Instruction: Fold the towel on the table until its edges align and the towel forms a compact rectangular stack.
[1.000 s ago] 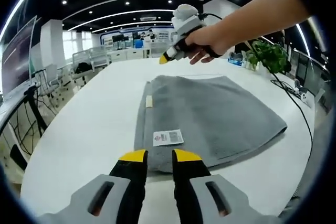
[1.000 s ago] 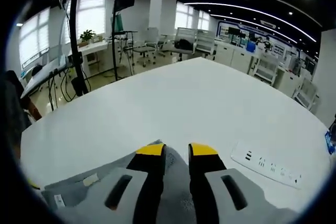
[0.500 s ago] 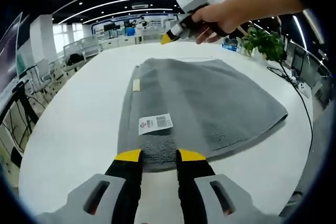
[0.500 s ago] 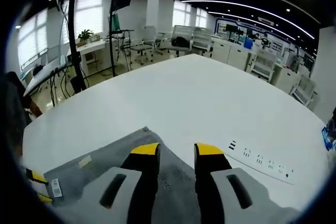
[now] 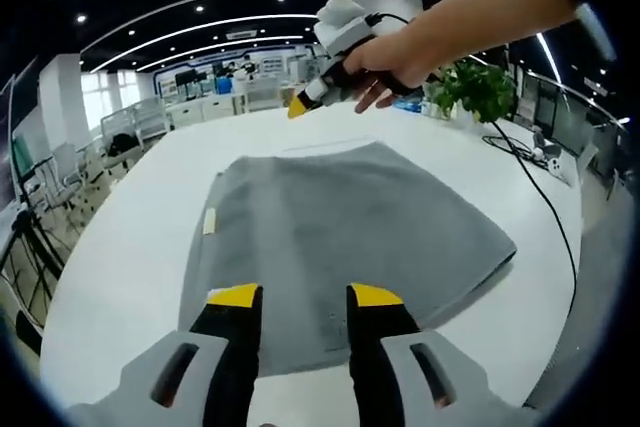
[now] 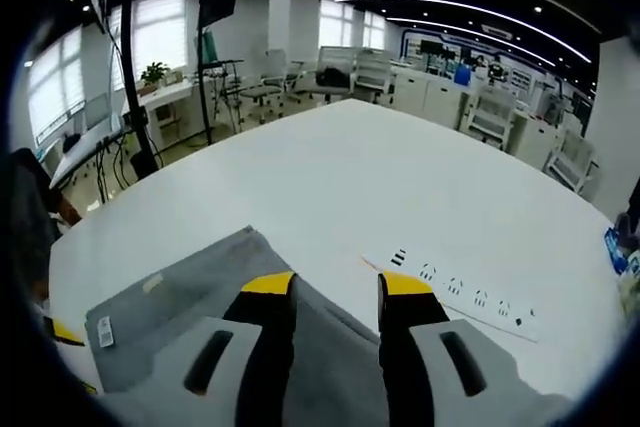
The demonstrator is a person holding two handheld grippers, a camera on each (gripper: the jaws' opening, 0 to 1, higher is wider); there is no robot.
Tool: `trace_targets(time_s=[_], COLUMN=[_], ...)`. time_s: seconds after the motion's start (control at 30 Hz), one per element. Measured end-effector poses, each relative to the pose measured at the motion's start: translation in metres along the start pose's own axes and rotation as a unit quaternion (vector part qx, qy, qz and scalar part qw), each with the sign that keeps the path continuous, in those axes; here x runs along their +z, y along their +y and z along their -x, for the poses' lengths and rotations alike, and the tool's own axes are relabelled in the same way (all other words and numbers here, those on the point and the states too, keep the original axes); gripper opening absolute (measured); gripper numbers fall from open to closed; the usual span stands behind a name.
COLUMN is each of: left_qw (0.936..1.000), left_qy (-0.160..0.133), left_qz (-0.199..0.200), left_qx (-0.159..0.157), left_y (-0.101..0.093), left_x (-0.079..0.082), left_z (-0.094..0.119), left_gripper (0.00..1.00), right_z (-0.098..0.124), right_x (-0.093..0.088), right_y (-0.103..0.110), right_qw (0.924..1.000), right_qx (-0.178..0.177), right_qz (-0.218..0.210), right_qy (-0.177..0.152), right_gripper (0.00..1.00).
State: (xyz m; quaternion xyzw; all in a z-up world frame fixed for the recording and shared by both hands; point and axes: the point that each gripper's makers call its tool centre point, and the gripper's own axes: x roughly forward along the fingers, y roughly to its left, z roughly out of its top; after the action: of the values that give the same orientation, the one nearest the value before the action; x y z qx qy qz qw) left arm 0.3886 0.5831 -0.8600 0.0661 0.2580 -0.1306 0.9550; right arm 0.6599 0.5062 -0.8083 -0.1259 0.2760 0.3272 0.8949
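A grey towel [image 5: 350,227] lies flat on the white table [image 5: 130,237], with a small tan tag on its left edge. My left gripper [image 5: 305,297] hovers over the towel's near edge, jaws open, nothing between them. At the far edge a hand holds my right gripper [image 5: 300,105] above the table. In the right gripper view, my right gripper [image 6: 336,287] is open above the towel's far corner [image 6: 180,302], holding nothing. The towel's white label [image 6: 103,332] shows at lower left, beside a yellow tip of the left gripper [image 6: 65,332].
A white power strip [image 6: 460,292] lies on the table just past the towel's far edge. A potted plant [image 5: 470,87] and a black cable [image 5: 535,182] sit on the table's right side. Office desks, chairs and a tripod stand beyond the table.
Both grippers' jaws have spread wider. The left gripper has come forward over the towel's near edge, covering the label. The right gripper has drawn back a little, showing more towel.
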Motion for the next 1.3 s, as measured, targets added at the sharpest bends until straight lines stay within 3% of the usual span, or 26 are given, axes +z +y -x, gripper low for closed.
trace_targets(time_s=[0.37, 1.0, 1.3], left_qw=[0.9995, 0.9965, 0.9945], left_qy=[-0.011, -0.027, -0.029], left_qz=[-0.001, -0.021, -0.028], left_qx=[-0.030, -0.076, -0.097], left_y=[-0.034, -0.091, -0.114], left_x=[0.021, 0.044, 0.048], left_z=[-0.001, 0.000, 0.000], left_gripper=[0.43, 0.49, 0.50], right_z=[0.020, 0.055, 0.067], right_x=[-0.007, -0.036, -0.049], right_y=[-0.025, -0.069, -0.084], right_qw=[0.9999, 0.9993, 0.9988], right_qx=[-0.003, -0.027, -0.032], right_qz=[-0.010, -0.026, -0.035], right_qy=[-0.005, 0.006, 0.012], right_gripper=[0.38, 0.36, 0.32])
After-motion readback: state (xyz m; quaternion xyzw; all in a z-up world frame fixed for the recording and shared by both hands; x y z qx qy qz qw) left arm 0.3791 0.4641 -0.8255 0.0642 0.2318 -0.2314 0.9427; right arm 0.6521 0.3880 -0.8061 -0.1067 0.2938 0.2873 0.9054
